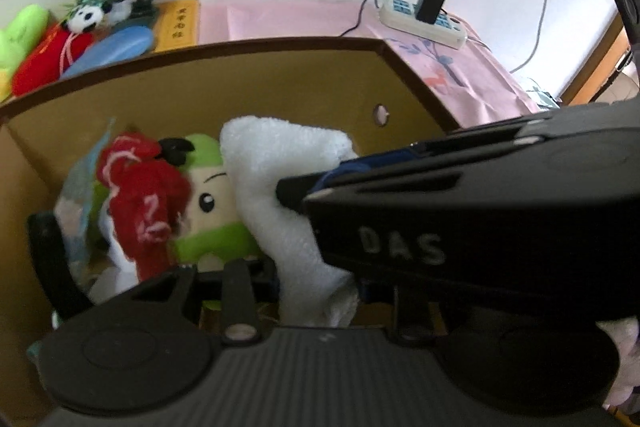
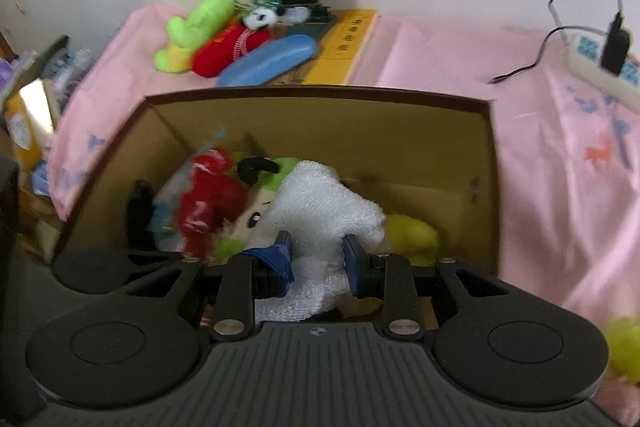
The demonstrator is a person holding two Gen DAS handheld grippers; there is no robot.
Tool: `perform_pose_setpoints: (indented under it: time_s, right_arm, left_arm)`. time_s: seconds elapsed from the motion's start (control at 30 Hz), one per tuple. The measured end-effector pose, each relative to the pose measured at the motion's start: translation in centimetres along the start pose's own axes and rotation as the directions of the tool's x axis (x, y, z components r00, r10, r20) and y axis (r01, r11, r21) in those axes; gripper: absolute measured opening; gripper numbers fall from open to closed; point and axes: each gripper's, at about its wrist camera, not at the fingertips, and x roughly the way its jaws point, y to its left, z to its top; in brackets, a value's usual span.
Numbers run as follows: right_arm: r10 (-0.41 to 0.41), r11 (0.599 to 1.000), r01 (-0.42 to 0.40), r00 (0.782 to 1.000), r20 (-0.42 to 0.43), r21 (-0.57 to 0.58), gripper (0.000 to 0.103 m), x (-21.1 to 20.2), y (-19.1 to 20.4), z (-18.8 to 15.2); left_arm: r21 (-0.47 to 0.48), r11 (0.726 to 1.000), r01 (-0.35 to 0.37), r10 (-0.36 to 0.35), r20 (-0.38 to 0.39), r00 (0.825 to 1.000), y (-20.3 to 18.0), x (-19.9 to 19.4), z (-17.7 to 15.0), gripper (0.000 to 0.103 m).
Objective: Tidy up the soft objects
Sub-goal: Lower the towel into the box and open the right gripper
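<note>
A white fluffy towel (image 1: 276,155) hangs over the open cardboard box (image 1: 280,79). My right gripper (image 2: 318,253) is shut on its middle, with the blue-taped fingers (image 2: 284,251) pressing on both sides. In the left wrist view that right gripper (image 1: 288,195) reaches in from the right. My left gripper (image 1: 318,291) is shut on the towel's lower end, its fingertips mostly hidden by cloth. Inside the box lie a green plush with a face (image 1: 208,203), a red plush (image 1: 144,203) and a yellow-green plush (image 2: 412,231).
Behind the box (image 2: 320,131), on the pink cloth (image 2: 440,47), lie a green plush (image 2: 196,23), a red plush (image 2: 228,47), a panda (image 2: 260,19), a blue case (image 2: 268,63) and a yellow book (image 2: 348,43). A power strip (image 2: 596,67) sits at the right.
</note>
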Motion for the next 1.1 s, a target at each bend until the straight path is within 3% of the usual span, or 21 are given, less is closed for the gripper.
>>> perform_pose_setpoints:
  time_s: [0.23, 0.33, 0.4, 0.67, 1.1]
  right_arm:
    - [-0.081, 0.997, 0.081, 0.997, 0.011, 0.000, 0.011, 0.6, 0.2, -0.7]
    - [-0.150, 0.988, 0.150, 0.989, -0.010, 0.020, 0.006, 0.9, -0.9, -0.8]
    - [-0.143, 0.990, 0.143, 0.990, -0.009, 0.004, 0.006, 0.9, -0.9, -1.0]
    - [-0.100, 0.994, 0.101, 0.994, -0.039, 0.032, 0.012, 0.5, -0.7, -1.3]
    - [-0.079, 0.989, 0.073, 0.996, 0.042, 0.127, 0.013, -3.6, -1.3, -3.0]
  left_arm:
    - [0.043, 0.999, -0.012, 0.013, -0.023, 1.000, -0.4, 0.6, -0.3, 0.031]
    - [0.077, 0.997, -0.002, 0.003, -0.015, 1.000, -1.4, 0.9, -0.3, 0.042]
    - [0.085, 0.996, -0.006, 0.007, -0.014, 1.000, -1.7, 1.1, -0.3, 0.047]
    - [0.091, 0.995, -0.035, 0.036, -0.009, 0.999, -1.3, 0.3, -0.4, 0.050]
    - [0.110, 0.983, -0.145, 0.139, 0.061, 0.988, -2.7, -3.0, -1.5, 0.051]
